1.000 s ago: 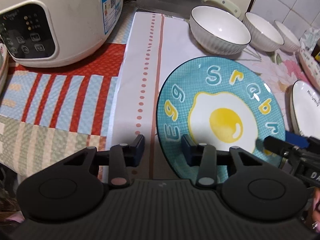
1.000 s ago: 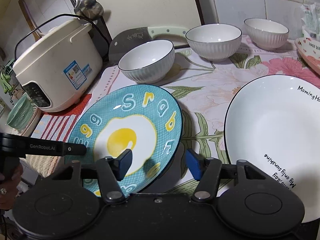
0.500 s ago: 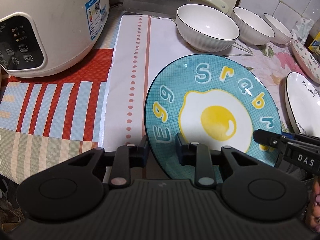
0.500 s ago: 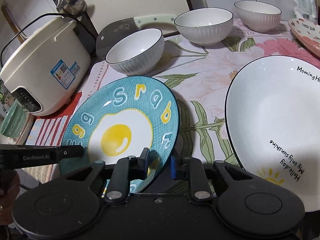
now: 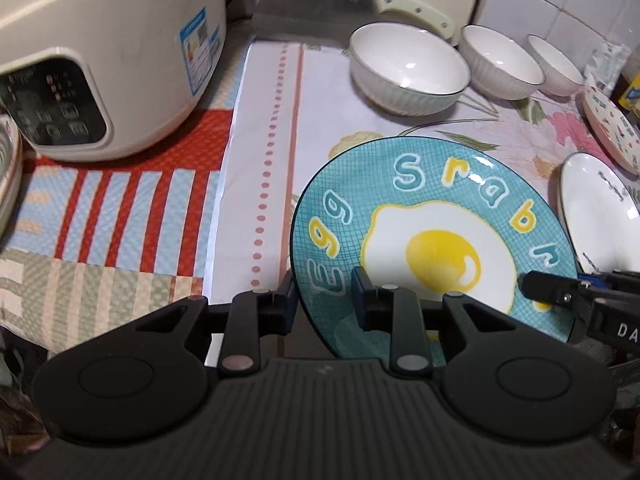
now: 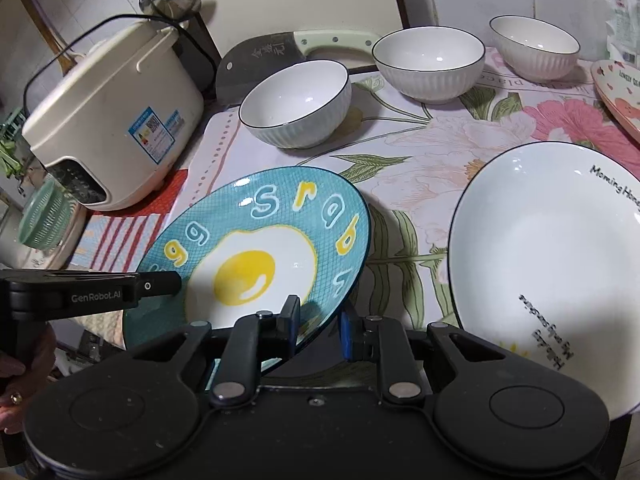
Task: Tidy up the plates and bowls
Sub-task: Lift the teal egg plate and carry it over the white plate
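A teal plate point(image 5: 432, 240) with a fried-egg picture is held off the table, tilted. My left gripper point(image 5: 324, 300) is shut on its left rim. My right gripper point(image 6: 320, 322) is shut on its right rim; the plate also shows in the right wrist view point(image 6: 256, 256). A large white plate point(image 6: 552, 272) with black writing lies on the flowered cloth to the right. Three white ribbed bowls point(image 6: 296, 104) point(image 6: 430, 64) point(image 6: 534, 46) stand in a row at the back. A pink patterned plate point(image 6: 620, 100) is at the far right.
A cream rice cooker point(image 5: 100, 60) stands at the left on a striped cloth. A cleaver point(image 6: 280, 54) leans against the back wall behind the bowls. A green colander point(image 6: 44, 220) sits left of the cooker. A packet point(image 6: 624, 28) stands at the back right.
Both grippers closed on the teal plate's rims, then lifted it and carried it slightly right, toward the white plate.
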Demonstrator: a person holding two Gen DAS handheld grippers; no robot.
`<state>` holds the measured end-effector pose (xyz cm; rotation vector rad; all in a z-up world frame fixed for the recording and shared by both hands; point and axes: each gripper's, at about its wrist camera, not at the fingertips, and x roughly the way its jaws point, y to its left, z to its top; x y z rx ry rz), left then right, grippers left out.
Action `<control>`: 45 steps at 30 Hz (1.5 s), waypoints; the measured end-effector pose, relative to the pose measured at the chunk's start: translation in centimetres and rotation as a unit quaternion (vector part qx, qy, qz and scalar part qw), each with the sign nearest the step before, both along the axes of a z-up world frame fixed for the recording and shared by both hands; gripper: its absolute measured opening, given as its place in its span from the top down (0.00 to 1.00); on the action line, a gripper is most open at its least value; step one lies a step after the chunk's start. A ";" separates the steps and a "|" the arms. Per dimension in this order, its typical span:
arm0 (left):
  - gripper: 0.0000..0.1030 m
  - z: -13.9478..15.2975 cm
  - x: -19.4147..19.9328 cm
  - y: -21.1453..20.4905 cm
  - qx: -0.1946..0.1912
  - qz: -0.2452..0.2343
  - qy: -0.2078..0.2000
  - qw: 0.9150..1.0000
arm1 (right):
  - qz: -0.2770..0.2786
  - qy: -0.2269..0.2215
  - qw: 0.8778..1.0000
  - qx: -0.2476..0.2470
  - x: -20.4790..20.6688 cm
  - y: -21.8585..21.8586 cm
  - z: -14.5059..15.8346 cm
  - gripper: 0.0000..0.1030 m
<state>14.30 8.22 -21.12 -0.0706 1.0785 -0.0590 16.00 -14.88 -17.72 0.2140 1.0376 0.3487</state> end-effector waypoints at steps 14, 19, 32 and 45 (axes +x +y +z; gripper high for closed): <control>0.75 8.6 -3.7 -4.1 -0.022 -0.043 0.014 0.999 | -0.025 -0.006 1.000 0.018 -4.4 -4.8 8.1 0.76; 0.75 10.3 -4.5 -6.5 -0.025 -0.071 0.003 0.997 | -0.048 -0.012 0.998 0.027 -6.2 -7.4 9.7 0.76; 0.75 9.5 -3.3 -13.7 -0.047 -0.148 0.022 0.988 | -0.119 -0.027 0.992 0.041 -8.0 -14.7 9.5 0.76; 0.75 3.6 0.6 -17.7 -0.025 -0.155 0.073 0.985 | -0.168 0.016 0.984 0.060 -5.9 -18.1 2.7 0.76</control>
